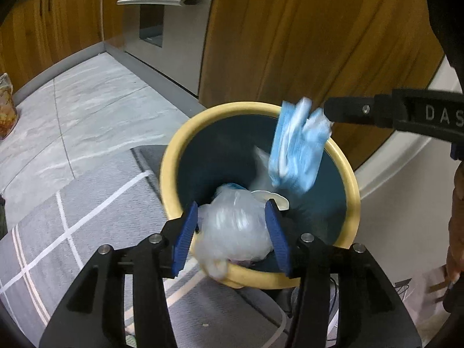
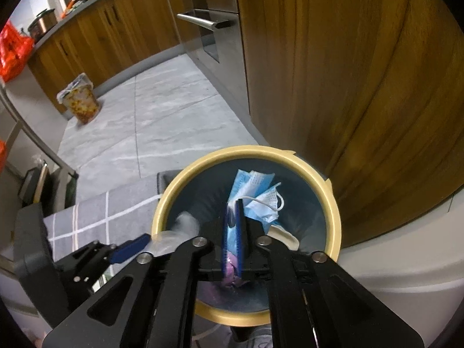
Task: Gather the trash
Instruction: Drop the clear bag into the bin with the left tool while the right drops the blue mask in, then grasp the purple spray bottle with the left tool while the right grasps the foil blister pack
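Note:
A bin with a yellow rim and a dark blue inside stands on the floor below both grippers. My left gripper hangs over its near edge, jaws apart. A crumpled clear plastic bag sits loosely between the blue pads, blurred at its lower end. My right gripper is over the bin's mouth, shut on a folded blue face mask that hangs from its tips. In the bin lie a white curved piece and something purple. In the right wrist view, one of the left gripper's fingers reaches in from the left.
A wooden cabinet wall rises behind the bin, next to a steel appliance with a bar handle. A grey rug with white lines lies at left. A small patterned waste basket stands by the far cabinets. A white rounded surface is at right.

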The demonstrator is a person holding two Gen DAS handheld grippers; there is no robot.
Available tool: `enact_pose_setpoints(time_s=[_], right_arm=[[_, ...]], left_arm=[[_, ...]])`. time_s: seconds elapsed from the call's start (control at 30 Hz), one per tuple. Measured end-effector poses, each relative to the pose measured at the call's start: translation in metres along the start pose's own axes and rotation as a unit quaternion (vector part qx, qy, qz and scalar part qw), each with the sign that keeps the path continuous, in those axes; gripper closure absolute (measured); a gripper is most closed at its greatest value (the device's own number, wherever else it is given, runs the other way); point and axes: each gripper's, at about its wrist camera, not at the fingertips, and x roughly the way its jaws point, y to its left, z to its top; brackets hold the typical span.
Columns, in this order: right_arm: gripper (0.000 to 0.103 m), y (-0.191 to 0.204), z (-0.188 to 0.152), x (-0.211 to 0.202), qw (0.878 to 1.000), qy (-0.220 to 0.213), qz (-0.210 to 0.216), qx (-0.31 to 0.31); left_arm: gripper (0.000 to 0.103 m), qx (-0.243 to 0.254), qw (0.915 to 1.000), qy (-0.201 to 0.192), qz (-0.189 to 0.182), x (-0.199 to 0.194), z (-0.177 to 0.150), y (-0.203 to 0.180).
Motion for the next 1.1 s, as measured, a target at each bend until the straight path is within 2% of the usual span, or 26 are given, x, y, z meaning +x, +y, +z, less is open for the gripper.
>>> enact_pose_setpoints(time_s=[0.07, 0.1, 0.23, 0.4, 0.53, 0.6, 0.67, 0.93, 1.0, 1.1], right_arm=[[0.083, 0.003, -0.001, 0.000, 1.000, -0.001, -0.001, -0.007], [0.081, 0.004, -0.001, -0.001, 1.000, -0.001, 0.000, -0.008], [0.063, 0.009, -0.002, -0.005, 1.000, -0.006, 0.000, -0.008], [0.051, 0.022, -0.003, -0.011, 1.000, -0.009, 0.004, -0.019], [0.026, 0.038, -0.010, -0.026, 0.998, -0.030, 0.000, -0.047], [0.021, 0.044, -0.013, -0.033, 0.998, -0.040, -0.002, -0.056], [0.014, 0.051, -0.018, -0.042, 0.997, -0.053, 0.006, -0.063], [0.007, 0.070, -0.037, -0.087, 0.989, -0.126, 0.028, -0.076], [0.006, 0.075, -0.042, -0.095, 0.987, -0.136, 0.033, -0.078], [0.006, 0.088, -0.052, -0.103, 0.985, -0.144, 0.034, -0.093]], left_arm=[[0.045, -0.003, 0.9999, -0.003, 0.010, -0.007, -0.002, 0.005], [0.045, -0.004, 0.9999, -0.005, 0.012, -0.009, -0.002, 0.006], [0.045, -0.003, 0.9995, -0.014, 0.027, -0.032, -0.007, 0.018], [0.044, -0.003, 0.9981, -0.022, 0.058, -0.058, -0.012, 0.032], [0.043, -0.021, 0.9969, -0.026, 0.072, -0.085, -0.018, 0.048], [0.030, -0.022, 0.9956, -0.029, 0.087, -0.103, -0.023, 0.055], [0.026, -0.019, 0.9937, -0.036, 0.105, -0.119, -0.028, 0.059], [0.020, -0.062, 0.9870, -0.074, 0.129, -0.189, -0.048, 0.077], [0.016, -0.070, 0.9851, -0.081, 0.134, -0.205, -0.054, 0.080], [0.015, -0.077, 0.9820, -0.094, 0.145, -0.227, -0.065, 0.084]])
